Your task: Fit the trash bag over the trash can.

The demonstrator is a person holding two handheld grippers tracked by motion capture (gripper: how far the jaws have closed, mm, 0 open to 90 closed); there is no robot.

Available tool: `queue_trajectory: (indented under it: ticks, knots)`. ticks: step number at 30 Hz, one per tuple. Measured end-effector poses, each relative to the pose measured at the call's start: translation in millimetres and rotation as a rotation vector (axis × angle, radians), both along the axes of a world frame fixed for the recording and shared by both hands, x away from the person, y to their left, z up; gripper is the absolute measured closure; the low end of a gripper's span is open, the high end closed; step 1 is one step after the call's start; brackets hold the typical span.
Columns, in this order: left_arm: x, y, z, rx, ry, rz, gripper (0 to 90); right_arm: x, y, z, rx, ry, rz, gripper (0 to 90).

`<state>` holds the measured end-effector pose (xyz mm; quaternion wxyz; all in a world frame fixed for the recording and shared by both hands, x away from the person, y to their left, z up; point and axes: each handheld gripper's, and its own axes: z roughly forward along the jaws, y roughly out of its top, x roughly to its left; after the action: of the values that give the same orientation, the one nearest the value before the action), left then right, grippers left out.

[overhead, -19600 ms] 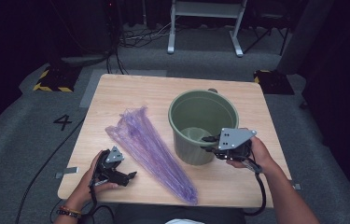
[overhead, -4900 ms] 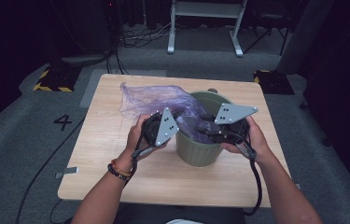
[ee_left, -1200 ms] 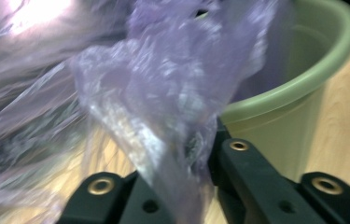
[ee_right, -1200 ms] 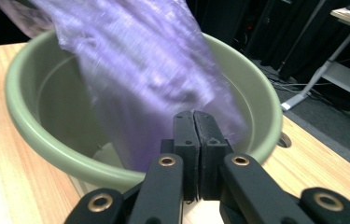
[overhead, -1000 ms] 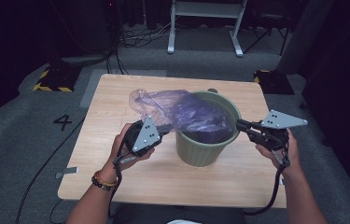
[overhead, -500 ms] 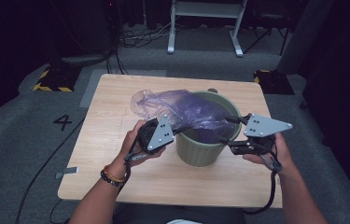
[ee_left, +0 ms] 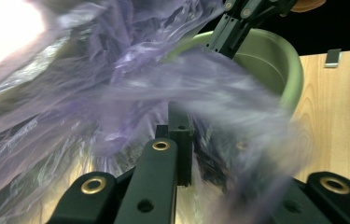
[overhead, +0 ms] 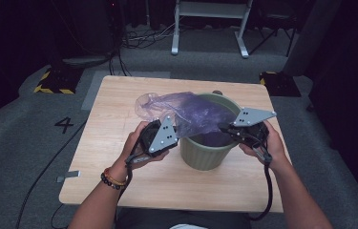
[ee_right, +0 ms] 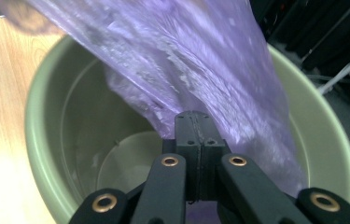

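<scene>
Pinching purple film, your right gripper (ee_right: 195,122) has just closed its jaws flat together on the purple bag (overhead: 200,112) over the green bucket (overhead: 204,153). Your left gripper (ee_left: 182,135), jaws nearly together, is wrapped in that same film; whether it grips, you cannot tell. Bag: long axis slanting from the bucket's mouth out over its far-left rim, above the bench (overhead: 119,102). Bucket: upright, mid-bench, between both grippers.

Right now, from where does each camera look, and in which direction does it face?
High view: above the person's side, facing forward and down on the table; both forearms, left tool, right tool.
Left gripper view: along its shut jaws into the purple bag.
Right gripper view: along its jaws, shut on the bag, into the green bucket.
All share bag and bucket.
</scene>
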<state>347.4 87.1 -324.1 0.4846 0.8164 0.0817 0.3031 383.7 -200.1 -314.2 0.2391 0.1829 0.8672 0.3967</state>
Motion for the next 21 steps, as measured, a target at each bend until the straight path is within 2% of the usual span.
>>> queue_trajectory:
  ticks: [2,6,8,9,10,11,12,15,19,20,21]
  knots:
    - [-2.0,1.8,0.3,-0.002,0.001,-0.001,76.6,0.8,-4.2,-2.2,0.0,0.019,-0.016,90.0]
    - [-3.7,6.2,1.7,-0.01,0.007,0.006,71.8,0.3,-11.6,-4.1,0.015,0.028,-0.032,90.0]
    - [-4.0,8.5,2.0,-0.016,0.019,-0.015,77.7,-1.1,-13.8,-4.0,0.026,0.026,-0.031,90.0]
    - [-4.1,8.4,2.0,-0.012,0.018,-0.014,80.5,-2.4,-14.4,-3.7,0.031,0.013,-0.026,84.2]
    - [-4.0,7.9,1.9,-0.005,0.013,-0.009,83.2,-4.1,-14.5,-3.1,0.039,-0.006,-0.021,74.4]
    - [-3.5,7.2,2.0,-0.003,0.011,-0.015,87.4,-6.5,-14.3,-1.6,0.055,-0.039,-0.028,60.2]
    - [-3.0,6.6,2.0,-0.005,0.016,-0.021,88.4,-8.9,-13.5,-0.1,0.063,-0.067,-0.015,57.5]
    - [-1.8,2.2,2.1,0.003,0.014,-0.031,89.7,-15.4,-6.9,4.2,0.064,-0.11,0.053,42.8]
    - [-2.0,-4.8,2.6,0.011,0.011,-0.053,89.8,-20.7,13.6,8.0,0.005,-0.15,0.11,38.3]
    - [-2.5,-5.6,2.7,0.01,0.013,-0.056,89.8,-20.0,18.1,8.3,-0.008,-0.156,0.11,39.1]
    - [-2.7,-6.4,3.2,0.013,0.007,-0.063,89.8,-18.9,21.1,8.3,-0.02,-0.16,0.1,44.5]
